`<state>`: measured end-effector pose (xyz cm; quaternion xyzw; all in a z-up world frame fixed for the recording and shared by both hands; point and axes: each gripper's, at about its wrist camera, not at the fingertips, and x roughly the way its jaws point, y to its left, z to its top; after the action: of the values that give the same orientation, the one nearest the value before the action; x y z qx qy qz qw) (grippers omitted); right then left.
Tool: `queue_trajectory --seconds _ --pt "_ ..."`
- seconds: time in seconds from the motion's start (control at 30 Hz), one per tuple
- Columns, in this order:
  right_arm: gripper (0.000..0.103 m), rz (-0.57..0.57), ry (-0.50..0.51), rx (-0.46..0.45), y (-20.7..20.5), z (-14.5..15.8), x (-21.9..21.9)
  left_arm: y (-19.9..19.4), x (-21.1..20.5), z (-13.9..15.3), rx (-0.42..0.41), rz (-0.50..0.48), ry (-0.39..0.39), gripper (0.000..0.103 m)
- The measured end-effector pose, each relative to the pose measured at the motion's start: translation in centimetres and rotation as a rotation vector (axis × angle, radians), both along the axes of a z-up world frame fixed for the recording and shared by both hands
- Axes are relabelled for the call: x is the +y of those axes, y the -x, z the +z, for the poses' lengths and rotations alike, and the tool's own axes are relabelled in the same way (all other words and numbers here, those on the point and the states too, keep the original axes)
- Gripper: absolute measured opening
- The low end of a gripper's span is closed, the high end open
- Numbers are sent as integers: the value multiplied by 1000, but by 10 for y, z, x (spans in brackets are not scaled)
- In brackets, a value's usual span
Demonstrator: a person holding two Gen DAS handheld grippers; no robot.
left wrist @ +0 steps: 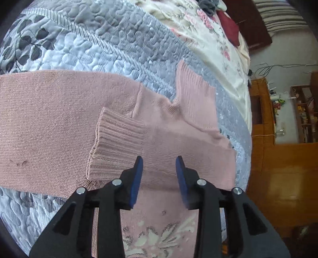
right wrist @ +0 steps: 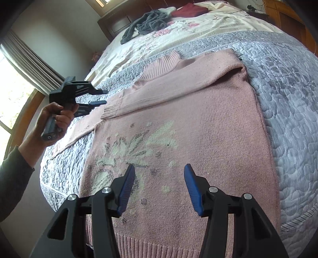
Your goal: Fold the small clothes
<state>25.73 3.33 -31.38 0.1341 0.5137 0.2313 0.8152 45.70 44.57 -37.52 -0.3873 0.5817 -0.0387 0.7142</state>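
A pink knitted sweater (right wrist: 188,123) with a white flower pattern (right wrist: 139,144) lies flat on the quilted bed. One sleeve is folded across the chest, its ribbed cuff (left wrist: 117,142) lying on the body. The other sleeve (left wrist: 45,119) stretches out sideways over the quilt. My left gripper (left wrist: 159,158) hovers open just above the folded sleeve, holding nothing; it also shows in the right wrist view as the left gripper (right wrist: 104,96), held by a hand (right wrist: 57,115). My right gripper (right wrist: 159,167) stands open over the sweater's lower half, near the hem (right wrist: 159,244).
A grey-blue quilt (right wrist: 288,109) covers the near part of the bed, a floral sheet (right wrist: 198,25) the far part. A dark grey garment (right wrist: 147,23) and a red cloth (right wrist: 188,10) lie at the far end. Wooden furniture (left wrist: 278,168) stands beside the bed.
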Motion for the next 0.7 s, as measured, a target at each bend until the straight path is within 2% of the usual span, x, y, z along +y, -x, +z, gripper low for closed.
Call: queue_trajectory --seconds 0.03,0.1,0.13,0.17,0.23,0.3,0.33,0.37,0.5,0.57,0.63,0.7 --pt "52 2 -5 -3 1 3 3 0 -3 -9 29 -1 -45 31" --pt "52 12 -7 -10 3 10 8 5 4 -27 71 32 -72 29" --pt "52 17 -5 -13 4 12 9 9 10 -33 81 47 -75 16" --pt "52 24 -1 -16 5 15 10 14 15 -38 86 57 -62 10" --pt "52 37 13 -20 8 18 12 26 27 -37 75 83 -20 10" --pt "53 44 22 -24 10 21 14 43 40 -25 32 113 2 26" --pt "53 46 25 -26 11 24 15 55 51 -16 -2 142 7 48" --pt "54 47 25 -30 12 26 17 71 65 -6 -40 182 5 62" --pt "57 63 14 -42 19 34 29 163 145 30 -152 417 1 70" --pt "57 87 13 -33 22 33 39 216 192 44 -185 547 -54 75" --pt "57 117 16 -33 25 33 53 266 241 52 -182 670 -111 75" --pt "57 142 14 -37 29 35 67 307 290 55 -165 787 -119 72"
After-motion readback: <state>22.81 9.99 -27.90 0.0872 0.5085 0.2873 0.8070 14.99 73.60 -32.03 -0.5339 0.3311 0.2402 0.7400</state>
